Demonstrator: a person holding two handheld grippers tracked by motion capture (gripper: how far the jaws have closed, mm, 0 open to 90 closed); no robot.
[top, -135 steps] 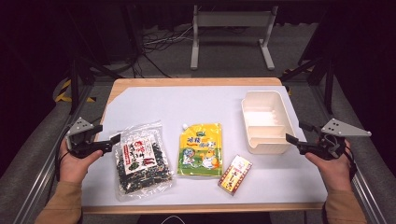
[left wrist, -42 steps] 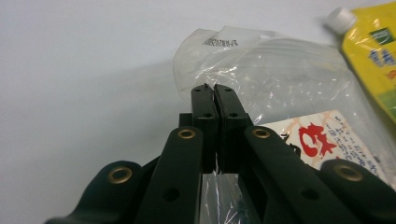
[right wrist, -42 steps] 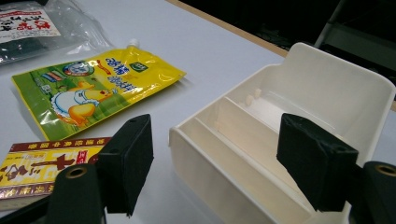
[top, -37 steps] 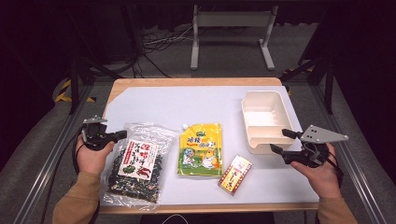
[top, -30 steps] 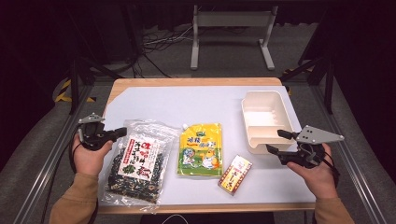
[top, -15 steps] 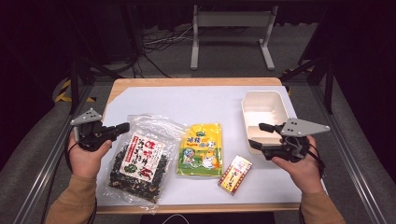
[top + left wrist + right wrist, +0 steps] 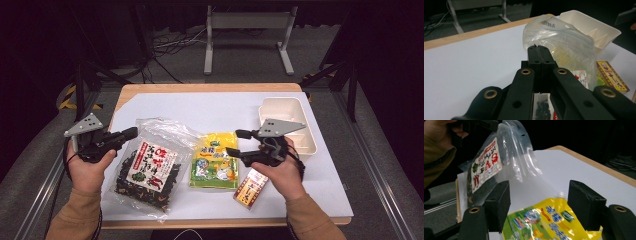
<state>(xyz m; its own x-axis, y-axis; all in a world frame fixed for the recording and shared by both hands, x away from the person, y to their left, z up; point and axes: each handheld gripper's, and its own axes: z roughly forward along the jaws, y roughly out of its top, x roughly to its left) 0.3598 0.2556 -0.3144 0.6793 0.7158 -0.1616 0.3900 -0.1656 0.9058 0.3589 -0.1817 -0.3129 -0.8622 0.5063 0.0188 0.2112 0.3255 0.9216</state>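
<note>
Two handheld grippers are working over a white-topped table (image 7: 220, 107) with a wooden edge. The left gripper (image 7: 129, 133), at the left side, is pinching the top edge of a clear seaweed bag (image 7: 147, 167) with its jaws pressed together on the plastic. In the left gripper view, the closed jaws are meeting on the crumpled clear film of the bag (image 7: 560, 40). In the right gripper view the bag (image 7: 486, 167) is hanging tilted, its top lifted off the table. The right gripper (image 7: 239, 142) is hovering over the top of a yellow pouch (image 7: 216, 161) lying flat near the table's middle, just right of the bag. Its jaws are standing spread wide apart, framing the pouch (image 7: 541, 222) without touching it. A small red and yellow box (image 7: 251, 187) is lying at the near right, partly under the right hand (image 7: 280, 167). A cream divided tray (image 7: 295, 107) is sitting at the far right.
</note>
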